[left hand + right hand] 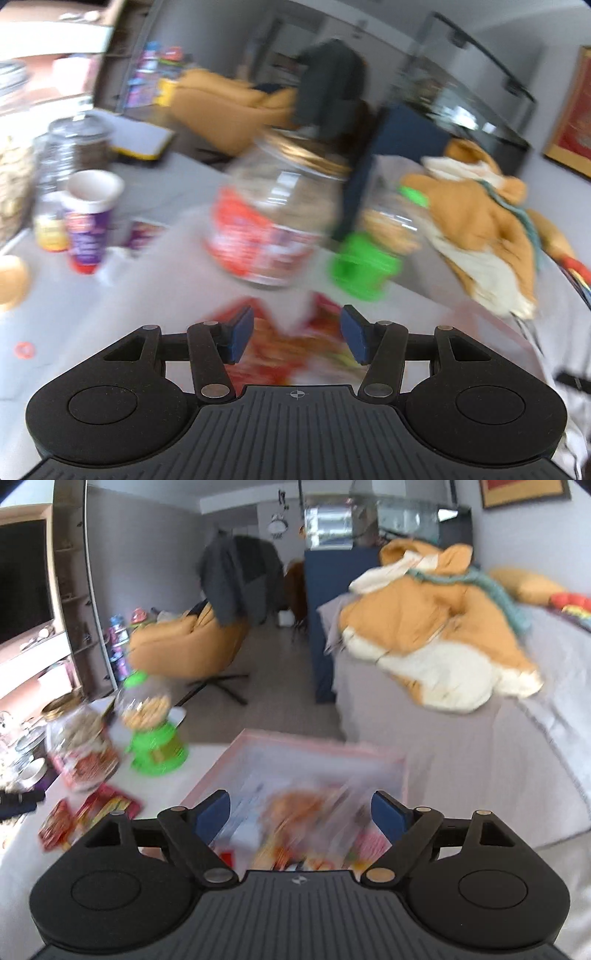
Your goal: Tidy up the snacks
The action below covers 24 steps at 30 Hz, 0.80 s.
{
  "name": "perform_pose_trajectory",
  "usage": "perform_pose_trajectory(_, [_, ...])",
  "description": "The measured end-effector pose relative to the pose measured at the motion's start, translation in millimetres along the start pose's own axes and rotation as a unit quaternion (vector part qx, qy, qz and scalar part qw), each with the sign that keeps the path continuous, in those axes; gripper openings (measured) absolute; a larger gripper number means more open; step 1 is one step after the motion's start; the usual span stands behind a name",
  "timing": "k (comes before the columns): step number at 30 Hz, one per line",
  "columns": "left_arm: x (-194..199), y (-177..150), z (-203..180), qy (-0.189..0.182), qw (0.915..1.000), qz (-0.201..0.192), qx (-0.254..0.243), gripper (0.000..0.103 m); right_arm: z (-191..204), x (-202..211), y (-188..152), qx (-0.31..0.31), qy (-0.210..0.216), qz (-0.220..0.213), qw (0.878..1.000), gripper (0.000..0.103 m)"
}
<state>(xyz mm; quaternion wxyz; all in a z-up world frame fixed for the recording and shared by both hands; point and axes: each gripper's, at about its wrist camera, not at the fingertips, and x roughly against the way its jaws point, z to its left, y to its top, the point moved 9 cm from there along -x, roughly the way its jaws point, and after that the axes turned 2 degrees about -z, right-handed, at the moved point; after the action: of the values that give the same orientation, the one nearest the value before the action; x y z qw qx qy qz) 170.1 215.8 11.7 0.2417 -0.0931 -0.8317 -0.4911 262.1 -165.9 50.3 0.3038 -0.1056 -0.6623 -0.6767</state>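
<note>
We hold the left gripper (297, 334) spread wide and empty above the white tabletop (155, 295), low over a blurred red and orange snack packet (280, 343) that lies flat between and beneath its blue pads, which suggests we are lining up to take it. Just beyond stand the clear plastic jar with a gold lid and red label (273, 218) and the green-based clear globe snack dispenser (373, 251), upright and close side by side, probably parked there as the tall items that need no sorting. Farther left a purple paper cup (90, 218) and a glass jar of dark contents (77, 147) stand near the table edge. Our right gripper (301, 814) is likewise parted and carries nothing; it hovers over a shallow pink-rimmed tray (317, 744), where blurred colourful snack packs (295, 827) already lie, so we judge this tray to be the collecting place. More flat red packets (88, 812) wait loose on the table left of the tray, not yet gathered. Motion blur hides the printing on every pack.
</note>
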Motion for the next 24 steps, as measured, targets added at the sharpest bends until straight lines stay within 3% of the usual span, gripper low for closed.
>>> perform_pose_trajectory(4, [-6,8,32,0.038,0.9992,-0.003,-0.013,0.058,20,1,-22,0.014,0.019,0.026,0.999,0.084])
perform_pose_trajectory(9, [-34,1,43,0.054,0.9975,0.038,-0.025,0.058,55,13,-34,0.055,0.047,0.048,0.996,0.084])
perform_pose_trajectory(15, [-66,17,-2,-0.003,0.9985,0.015,-0.052,0.058,110,17,-39,0.072,0.109,0.079,0.988,0.085])
perform_pose_trajectory(19, [-99,0,-21,-0.019,0.9942,0.083,-0.065,0.054,143,14,-46,0.097,0.121,0.087,0.984,0.085])
perform_pose_trajectory(21, [-100,-10,-31,-0.027,0.9917,0.08,-0.097,0.052,153,15,-52,0.107,0.125,0.088,0.982,0.085])
perform_pose_trajectory(24, [-90,-26,-45,-0.06,0.9844,0.086,-0.141,0.035,158,15,-60,0.114,0.131,0.093,0.98,0.085])
